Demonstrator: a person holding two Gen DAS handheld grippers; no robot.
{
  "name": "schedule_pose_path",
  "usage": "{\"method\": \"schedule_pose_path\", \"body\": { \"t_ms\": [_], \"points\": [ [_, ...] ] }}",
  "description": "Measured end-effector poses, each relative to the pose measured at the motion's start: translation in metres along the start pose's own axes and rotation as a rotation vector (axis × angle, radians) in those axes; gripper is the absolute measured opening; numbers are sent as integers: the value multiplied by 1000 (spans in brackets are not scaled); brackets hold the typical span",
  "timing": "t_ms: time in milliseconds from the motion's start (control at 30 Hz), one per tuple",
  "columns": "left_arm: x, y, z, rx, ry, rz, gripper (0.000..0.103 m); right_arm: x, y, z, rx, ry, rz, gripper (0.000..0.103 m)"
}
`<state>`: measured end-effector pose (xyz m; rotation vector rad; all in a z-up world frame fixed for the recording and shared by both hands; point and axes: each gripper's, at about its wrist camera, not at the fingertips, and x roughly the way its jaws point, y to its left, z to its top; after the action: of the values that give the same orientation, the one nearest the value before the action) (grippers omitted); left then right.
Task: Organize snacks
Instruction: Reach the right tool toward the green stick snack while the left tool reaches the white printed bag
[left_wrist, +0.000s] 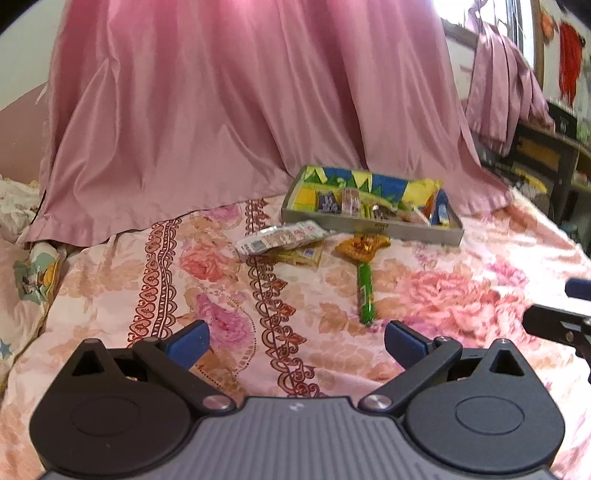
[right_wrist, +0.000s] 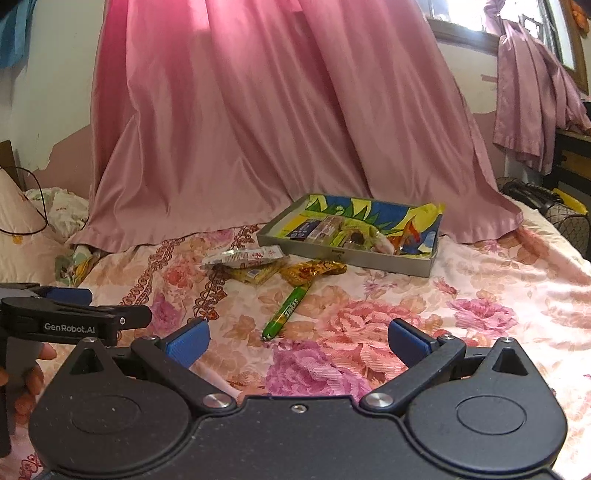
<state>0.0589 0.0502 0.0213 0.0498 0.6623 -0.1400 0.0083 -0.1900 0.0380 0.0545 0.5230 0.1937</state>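
Snack stick (right_wrist: 287, 313), green at centre frame, looks light, slippery and slim, so I'd pinch mid-length with my right hand-held gripper (right_wrist: 298, 341), both hand-held grippers wide and empty.

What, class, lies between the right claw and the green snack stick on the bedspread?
Nothing visible. The right claw stands open, and only bare floral bedspread separates it from the green snack stick. The gold packet lies beyond the stick, before the tray.
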Motion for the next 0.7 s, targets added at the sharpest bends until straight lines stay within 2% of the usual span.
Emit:
{"method": "schedule_pose_path", "body": {
  "t_ms": [300, 700],
  "points": [
    [27, -12, 13, 105, 63, 11, 103, 45, -9, 0, -17, 42, 39, 102],
    [65, -16, 24, 137, 124, 17, 103, 101, -30, 2, -5, 69, 48, 102]
  ]
}}
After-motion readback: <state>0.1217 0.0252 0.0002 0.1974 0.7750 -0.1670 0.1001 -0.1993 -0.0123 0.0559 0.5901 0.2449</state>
